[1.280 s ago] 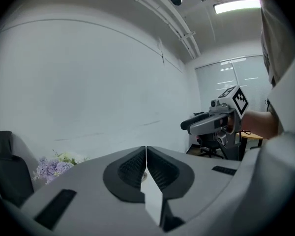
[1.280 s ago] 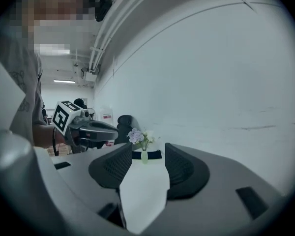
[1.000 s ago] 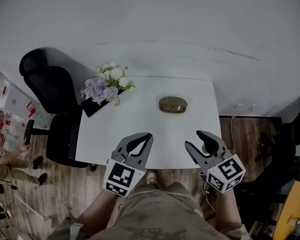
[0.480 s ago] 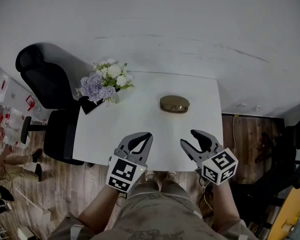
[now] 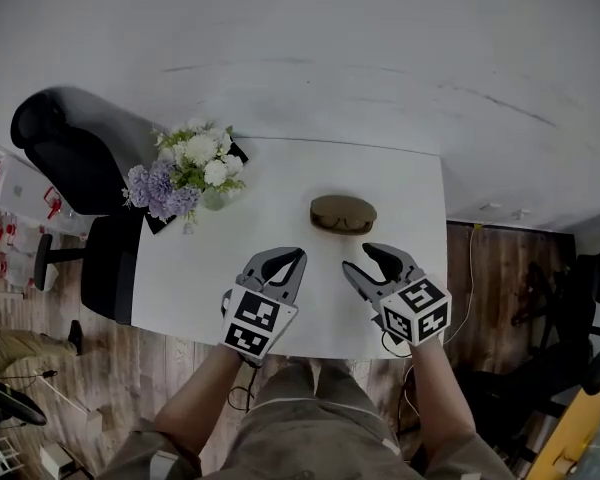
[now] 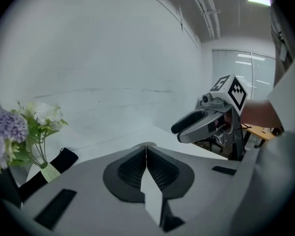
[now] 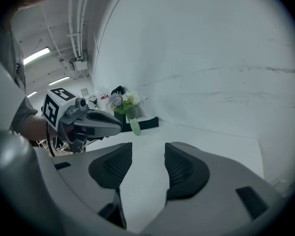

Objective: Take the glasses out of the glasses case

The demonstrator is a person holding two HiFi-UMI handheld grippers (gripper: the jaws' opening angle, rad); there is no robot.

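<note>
A brown oval glasses case (image 5: 343,214) lies on the white table (image 5: 280,188), right of centre; dark glasses seem to show in it. Both grippers hover over the table's near edge, short of the case and not touching it. My left gripper (image 5: 285,259) is shut with nothing held; in the left gripper view its pads (image 6: 146,149) meet along a line. My right gripper (image 5: 366,258) is open and empty, with bare table showing between its pads (image 7: 148,154). Neither gripper view shows the case.
A bunch of white and purple flowers (image 5: 180,173) stands at the table's left, over a black pouch (image 5: 161,220). A black office chair (image 5: 70,158) is beside the table's left edge. Wooden floor (image 5: 490,268) lies to the right.
Both grippers have moved forward from in front of the table to over its near edge, closer to the case. The right gripper has drifted left.
</note>
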